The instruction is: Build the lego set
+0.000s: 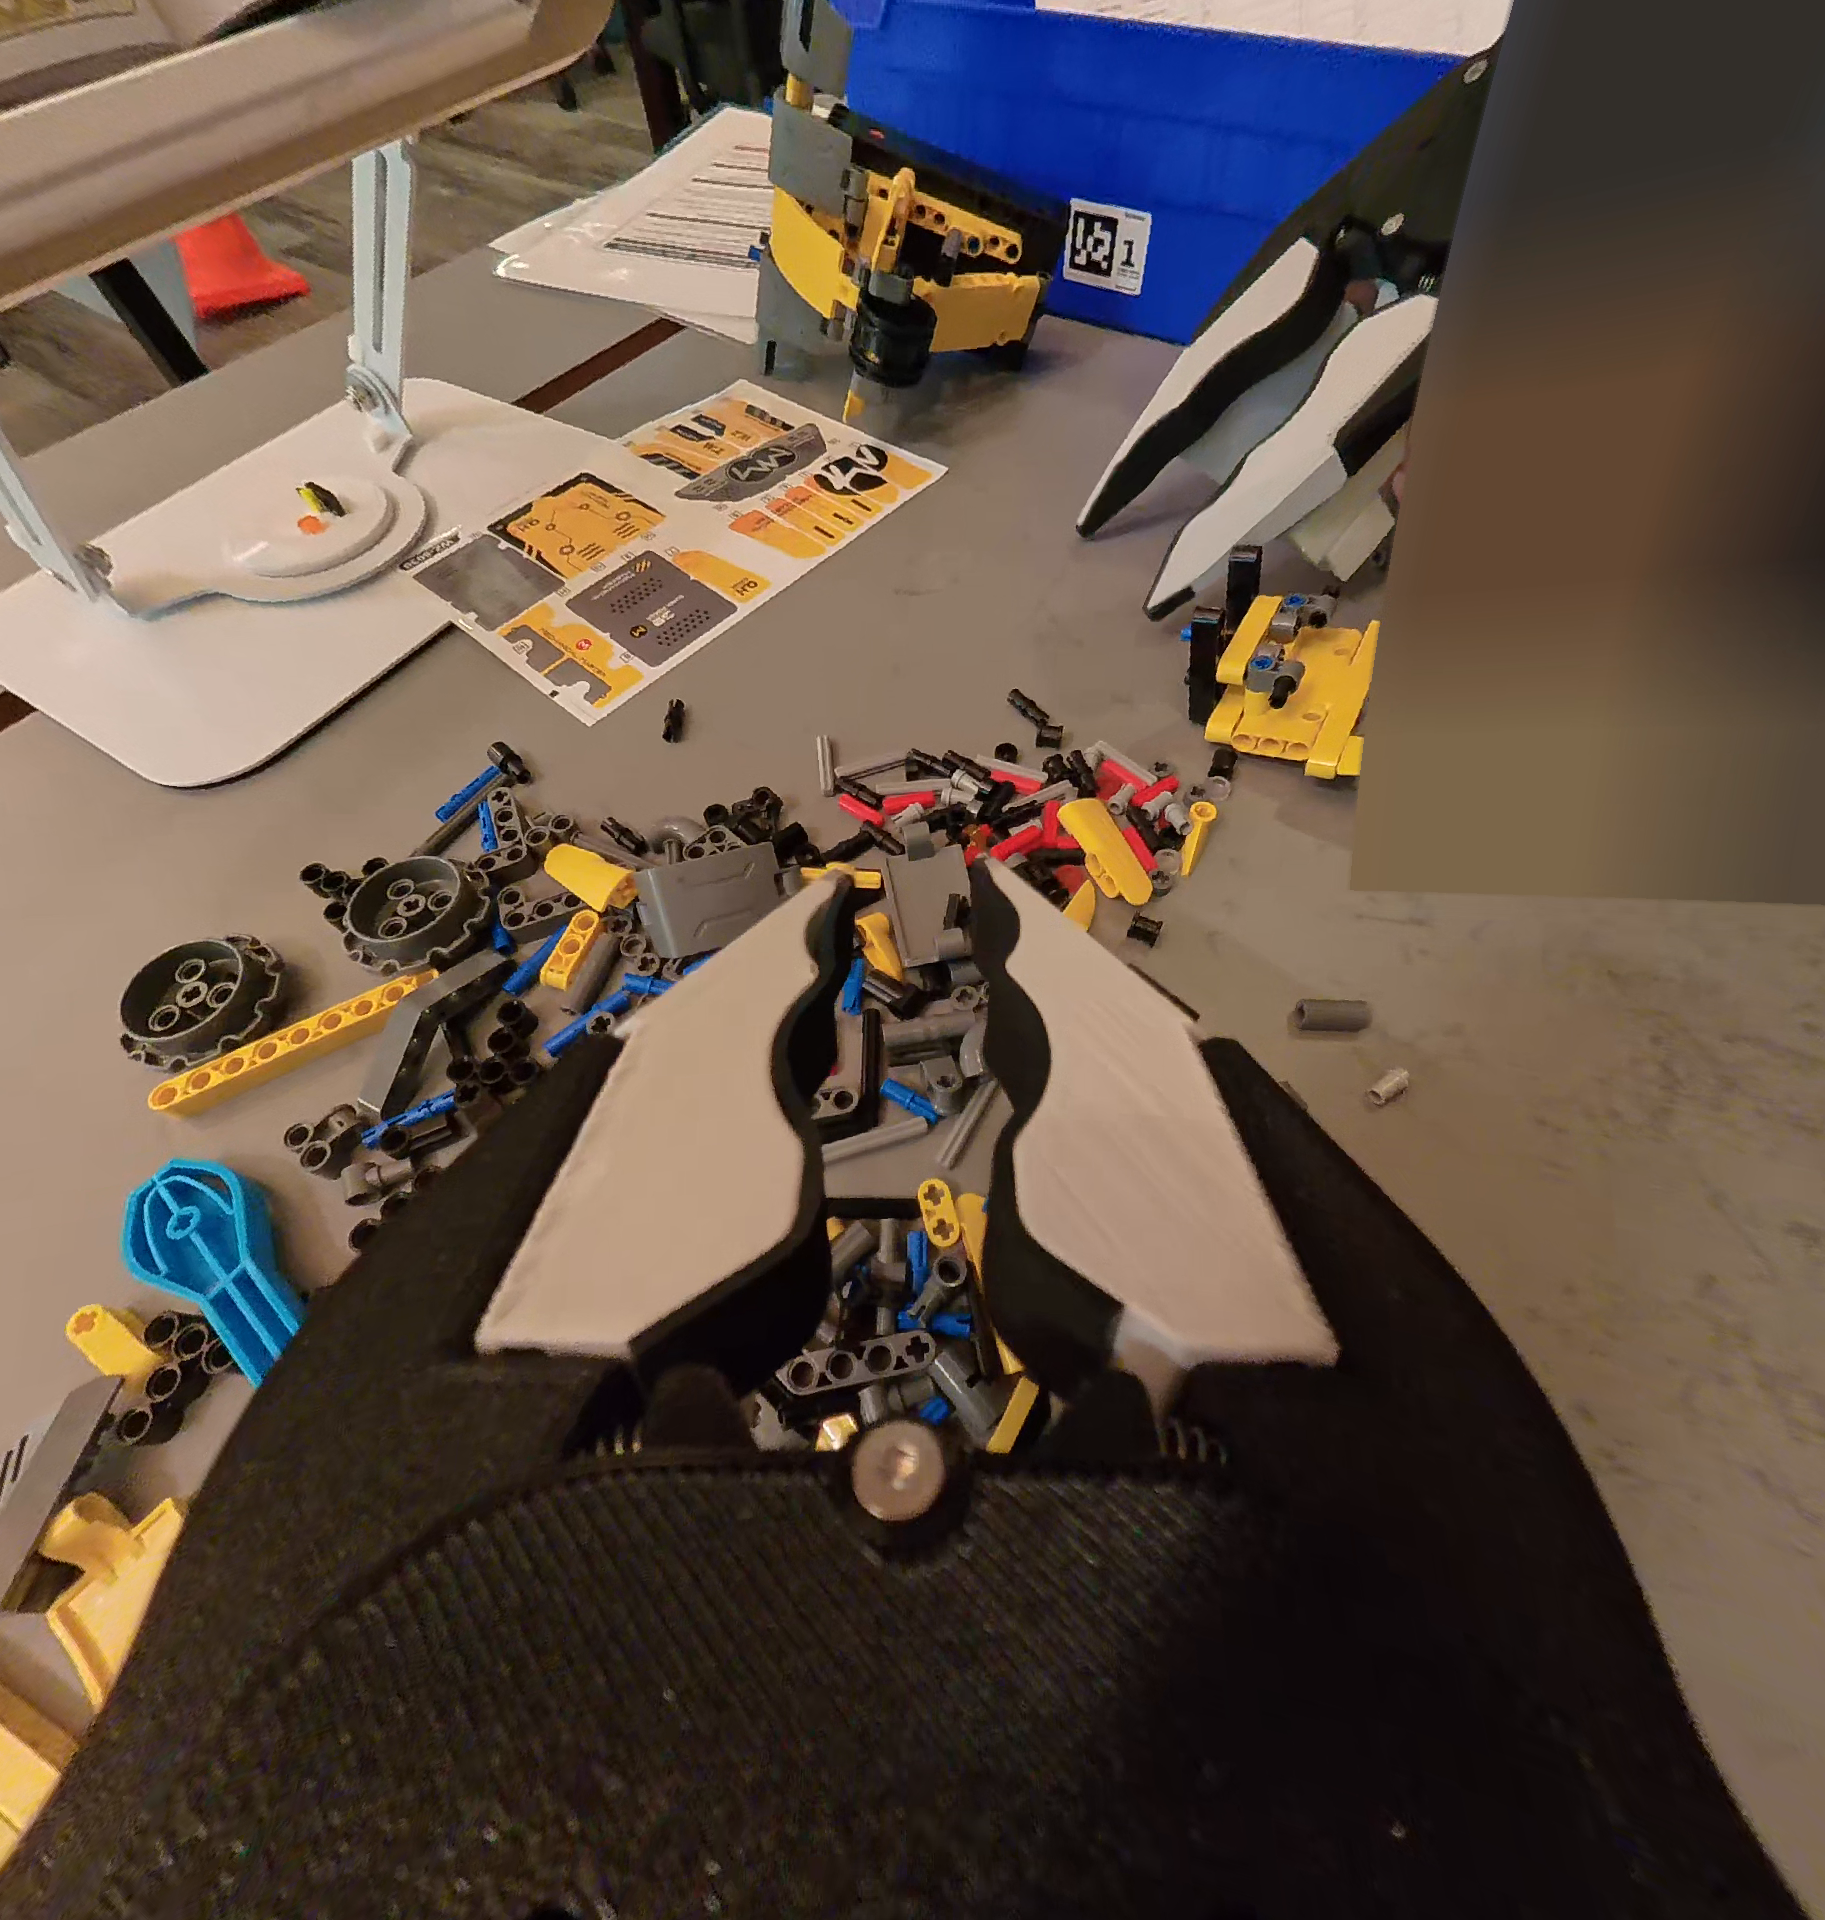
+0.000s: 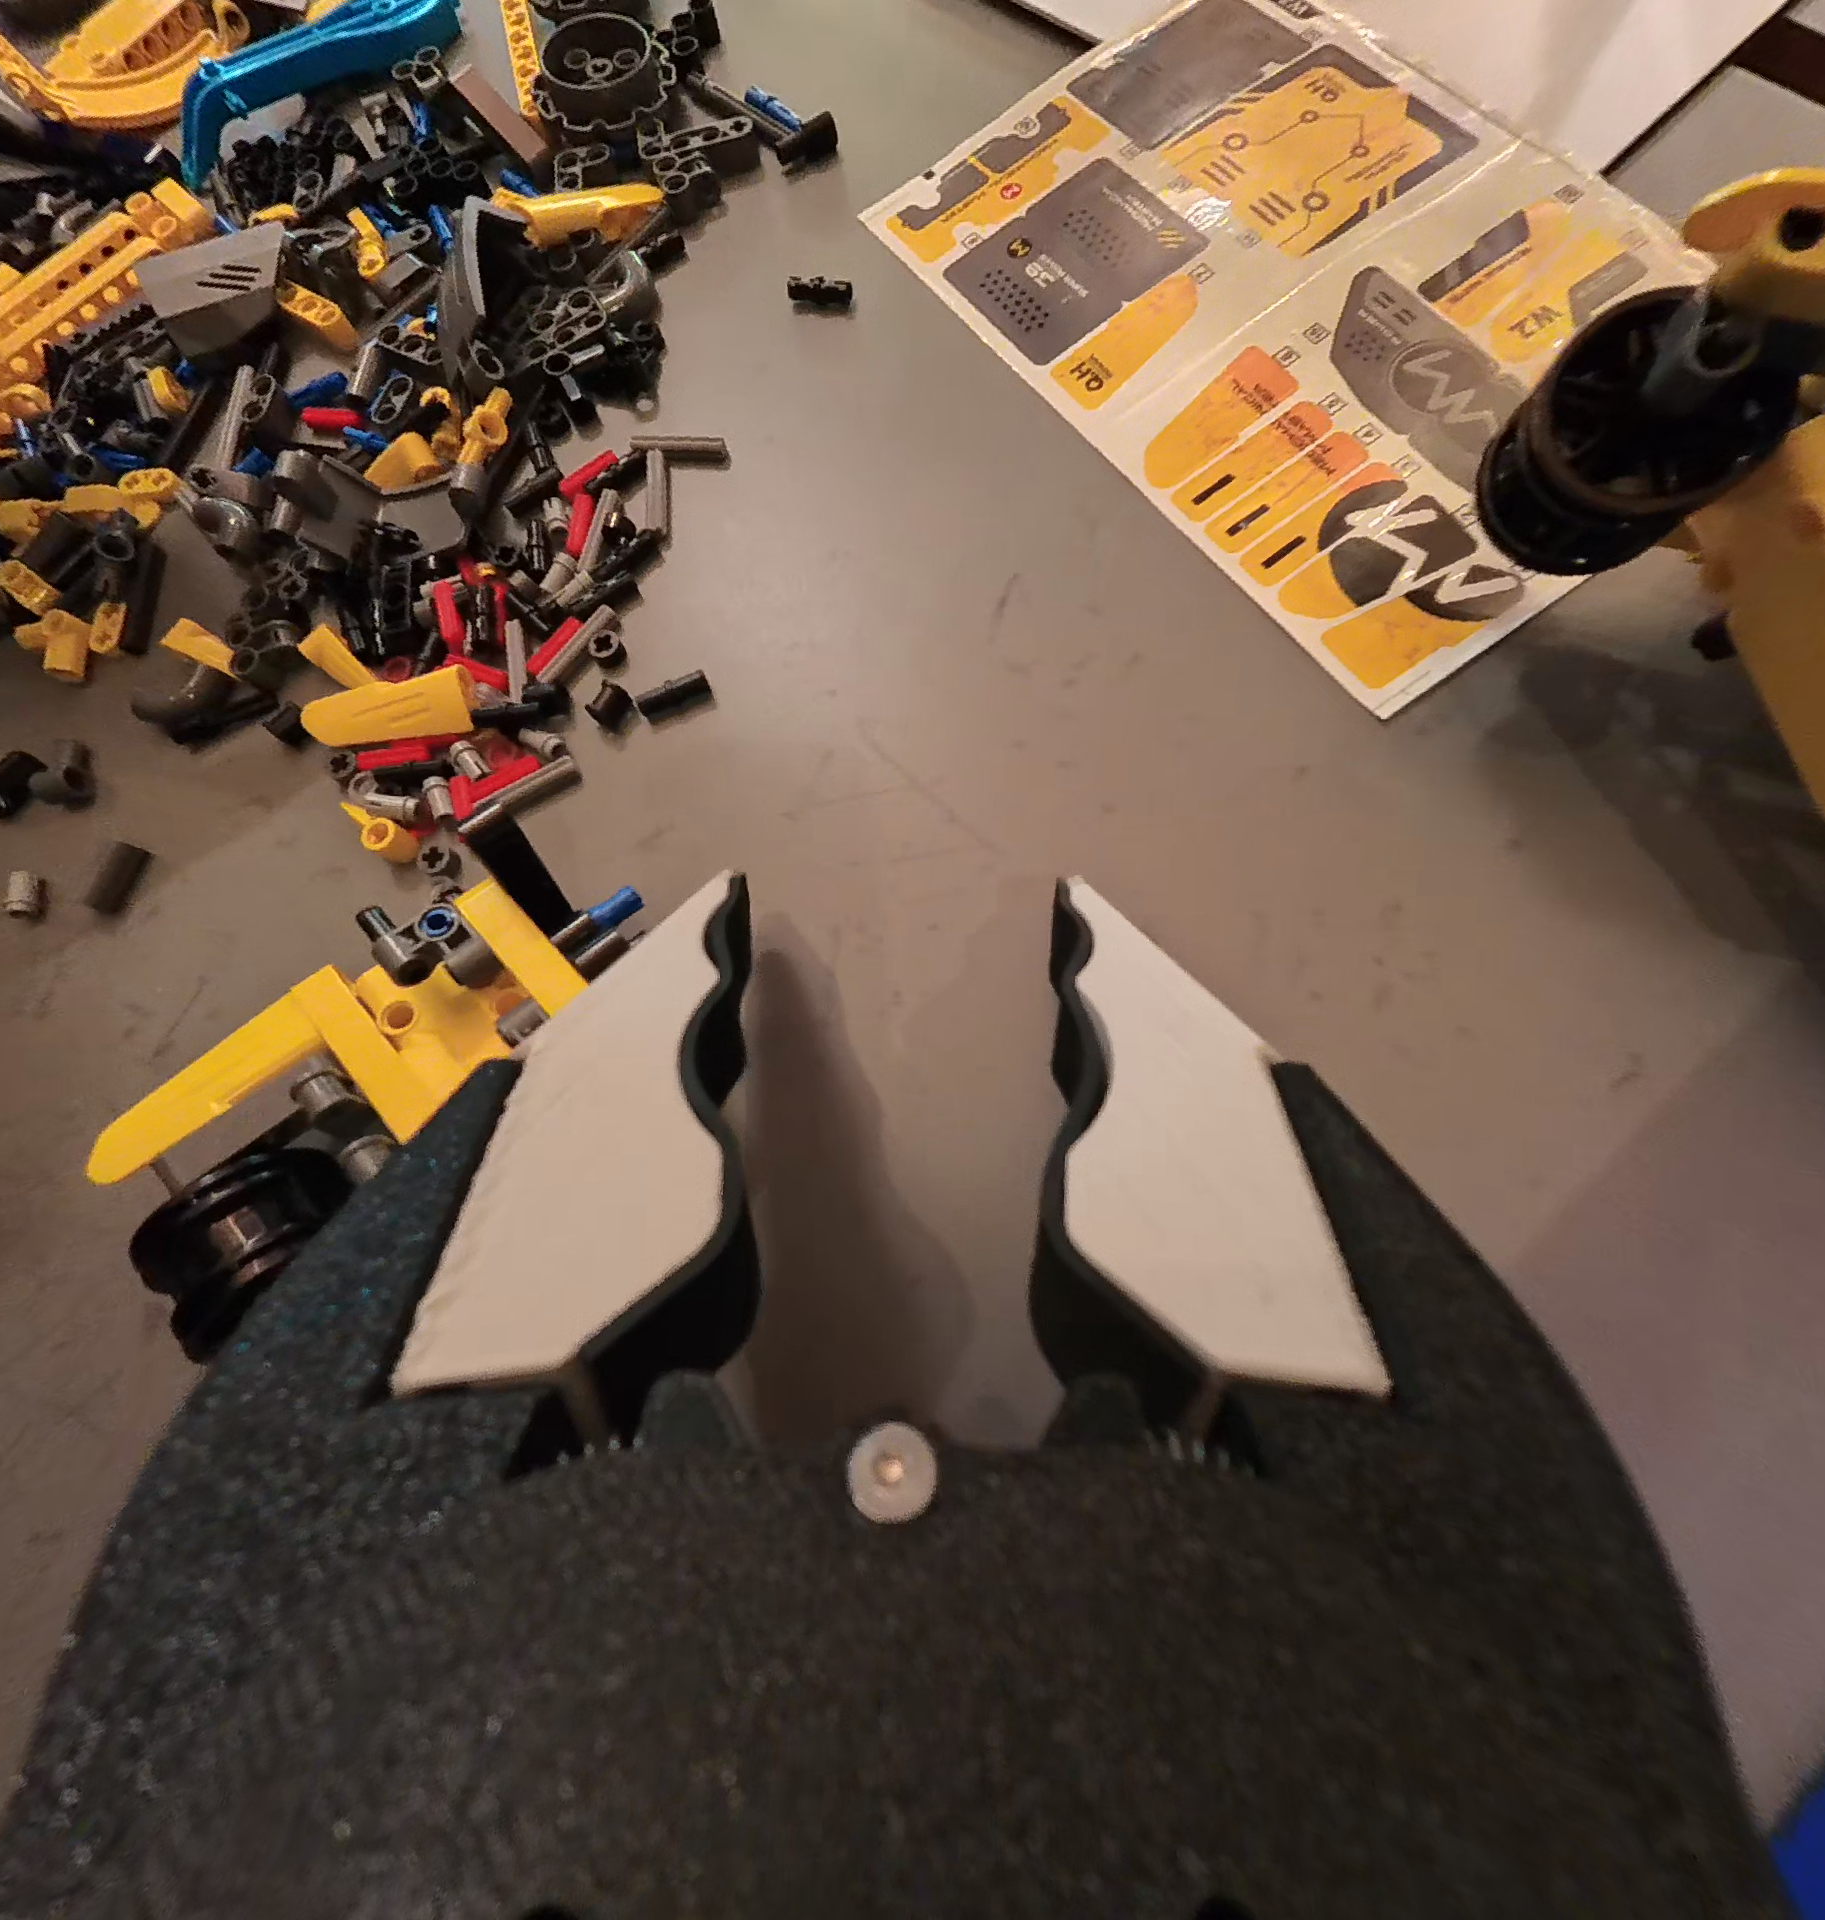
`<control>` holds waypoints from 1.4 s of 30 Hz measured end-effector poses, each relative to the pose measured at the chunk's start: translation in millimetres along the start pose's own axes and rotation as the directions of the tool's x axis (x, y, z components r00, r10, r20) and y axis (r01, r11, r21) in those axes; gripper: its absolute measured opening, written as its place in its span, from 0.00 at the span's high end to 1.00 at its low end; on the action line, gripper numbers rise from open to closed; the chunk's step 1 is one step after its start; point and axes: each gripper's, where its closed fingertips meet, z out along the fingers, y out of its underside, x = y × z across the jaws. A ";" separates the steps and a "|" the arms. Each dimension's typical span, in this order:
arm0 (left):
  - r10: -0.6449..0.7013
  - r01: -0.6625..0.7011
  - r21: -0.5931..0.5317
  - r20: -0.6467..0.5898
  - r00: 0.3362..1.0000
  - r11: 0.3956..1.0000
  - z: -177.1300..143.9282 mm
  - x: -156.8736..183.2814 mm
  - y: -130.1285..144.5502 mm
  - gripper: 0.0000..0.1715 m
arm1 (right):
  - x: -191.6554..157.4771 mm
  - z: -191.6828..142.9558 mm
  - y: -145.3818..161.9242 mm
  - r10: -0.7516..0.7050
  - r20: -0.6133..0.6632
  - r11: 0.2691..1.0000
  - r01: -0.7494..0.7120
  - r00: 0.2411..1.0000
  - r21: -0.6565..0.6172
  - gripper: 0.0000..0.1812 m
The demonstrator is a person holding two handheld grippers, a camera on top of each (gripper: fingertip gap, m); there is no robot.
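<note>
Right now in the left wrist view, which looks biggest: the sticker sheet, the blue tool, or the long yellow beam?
1. sticker sheet
2. long yellow beam and blue tool look alike; the tool is nearer the camera and partly hidden.

You have a grey table (image 1: 1043,644) in front of you, and a big heap of small building pieces (image 1: 679,987) in yellow, black, grey, red and blue lies spread on it. A sticker sheet (image 1: 679,540) lies flat next to the heap, with a white stand (image 1: 212,675) beside it and a blue box (image 1: 1147,135) at the far edge. A yellow half-built model (image 1: 887,249) stands by the box, and a smaller yellow built part (image 1: 1292,686) sits close to the heap
</note>
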 end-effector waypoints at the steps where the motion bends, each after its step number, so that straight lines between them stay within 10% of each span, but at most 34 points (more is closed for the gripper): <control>1: -0.002 0.002 -0.003 -0.001 1.000 1.000 0.5 -0.1 0.8 0.89 | 0.2 0.6 0.8 -0.001 -0.003 1.000 0.001 1.000 -0.006 0.68; 21: -0.041 0.043 -0.059 0.033 0.999 0.997 8.9 -9.7 13.8 0.66 | 0.4 1.1 1.2 0.018 0.013 1.000 -0.018 1.000 -0.008 0.68; 33: -0.155 0.153 0.022 0.134 0.979 0.988 -12.5 -45.7 8.4 0.70 | 1.4 0.3 0.3 0.048 0.034 0.999 -0.048 0.998 0.000 0.69; 42: -0.155 0.155 0.004 0.125 0.980 0.988 -9.1 -44.1 12.5 0.73 | 1.9 -22.1 -26.1 0.023 0.065 0.978 -0.036 0.998 0.203 1.00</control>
